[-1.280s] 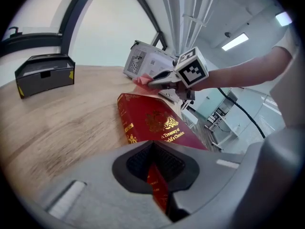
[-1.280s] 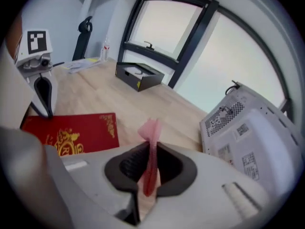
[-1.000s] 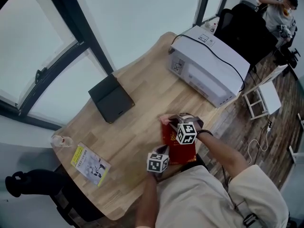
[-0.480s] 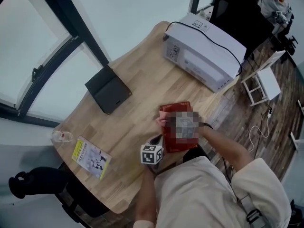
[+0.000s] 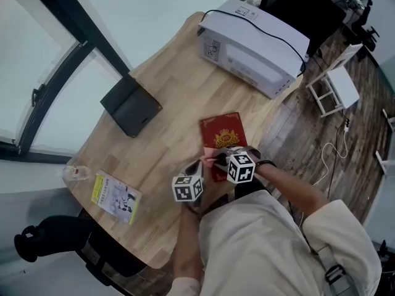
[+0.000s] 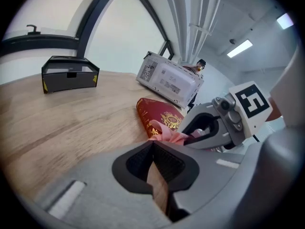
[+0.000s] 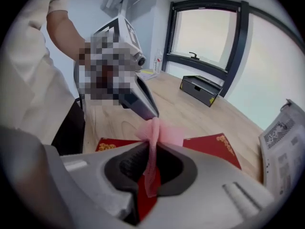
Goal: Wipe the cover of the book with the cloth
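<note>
Plainly, in the head view, the red book (image 5: 223, 131) lies flat and closed on the wooden table (image 5: 166, 134), close to the person's edge. The printer (image 5: 253, 39) and a black box (image 5: 131, 105) stand well apart from it. Both tools meet over the book's near end: the left gripper (image 5: 199, 166) comes in from the left and the right gripper (image 5: 221, 161) from the right, with a scrap of pink cloth (image 5: 210, 161) between their tips.

In the left gripper view, its jaws are pressed together with only bare wood seen through the slit below them. The cloth bunches just past their tips, and I cannot tell whether they nip an edge of it.

In the right gripper view, the jaws are clamped on the cloth. A pink fold hangs down through them and another rises to the other tool's tip, with the red cover spread beneath on both sides.

The cloth looks thin, limp and very light, so it will crumple rather than lie flat. I would hold it deep in the jaws with a loose pad left below to drag — a bare pinch would put metal on the cover. The book looks stiff and fairly heavy, with a smooth gilt-stamped cover. It may slide on the wood under a stroke, so bracing its near edge or spine with the other tool seems wise.
</note>
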Demonstrator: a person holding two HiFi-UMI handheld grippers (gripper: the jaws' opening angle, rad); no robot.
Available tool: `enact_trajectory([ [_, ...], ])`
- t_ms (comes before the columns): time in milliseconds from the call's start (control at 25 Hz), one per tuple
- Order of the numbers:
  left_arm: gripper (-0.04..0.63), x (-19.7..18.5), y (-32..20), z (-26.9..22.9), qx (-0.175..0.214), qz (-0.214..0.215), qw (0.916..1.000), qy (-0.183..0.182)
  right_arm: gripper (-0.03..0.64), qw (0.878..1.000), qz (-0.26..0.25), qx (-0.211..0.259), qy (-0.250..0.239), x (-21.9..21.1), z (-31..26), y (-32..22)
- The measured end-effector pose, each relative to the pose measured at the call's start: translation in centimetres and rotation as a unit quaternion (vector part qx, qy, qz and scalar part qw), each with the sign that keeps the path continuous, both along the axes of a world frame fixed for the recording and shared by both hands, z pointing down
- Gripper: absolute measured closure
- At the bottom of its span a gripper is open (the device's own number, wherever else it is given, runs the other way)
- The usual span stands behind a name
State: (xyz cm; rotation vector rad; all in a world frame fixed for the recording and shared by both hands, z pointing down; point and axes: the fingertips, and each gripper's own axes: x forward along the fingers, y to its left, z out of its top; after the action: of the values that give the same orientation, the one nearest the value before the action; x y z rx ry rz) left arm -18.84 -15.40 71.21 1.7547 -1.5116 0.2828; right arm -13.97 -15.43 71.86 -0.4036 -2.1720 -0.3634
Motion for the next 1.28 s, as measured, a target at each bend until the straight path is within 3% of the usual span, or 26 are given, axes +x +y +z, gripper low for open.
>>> enact_trajectory([
  [440, 0.588, 0.7, -1.4, -0.5, 0.011, 0.023, 0.9995, -0.018, 0.577, 0.998, -0.027, -0.053, 0.015, 4.0, -0.3, 6.7],
  [640, 0.588, 2.2, -2.5, -1.0, 0.017, 0.046, 0.9985, -0.023, 0.577, 0.986, -0.054, -0.155, 0.042, 5.4, -1.7, 10.5],
  [720, 0.588, 2.6, -3.1, -1.0, 0.018, 0.056, 0.998, -0.025, 0.577, 0.979, -0.023, -0.201, 0.035, 5.0, -2.5, 10.3],
  [840, 0.588, 3.5, -3.6, -0.6, 0.012, 0.075, 0.9966, -0.03, 0.577, 0.976, 0.079, -0.2, 0.02, 4.7, -1.9, 7.1],
  [960, 0.588, 4.2, -4.1, 0.3, 0.0, 0.093, 0.995, -0.037, 0.577, 0.961, 0.161, -0.222, 0.019, 5.2, -0.7, 4.7],
  [1080, 0.588, 4.7, -4.4, 0.6, -0.009, 0.109, 0.9925, -0.055, 0.577, 0.949, 0.208, -0.235, 0.014, 5.8, -0.4, 3.6],
  [1280, 0.588, 5.2, -4.6, 0.6, -0.015, 0.13, 0.9881, -0.081, 0.577, 0.943, 0.25, -0.218, 0.008, 7.3, -0.5, 2.0],
])
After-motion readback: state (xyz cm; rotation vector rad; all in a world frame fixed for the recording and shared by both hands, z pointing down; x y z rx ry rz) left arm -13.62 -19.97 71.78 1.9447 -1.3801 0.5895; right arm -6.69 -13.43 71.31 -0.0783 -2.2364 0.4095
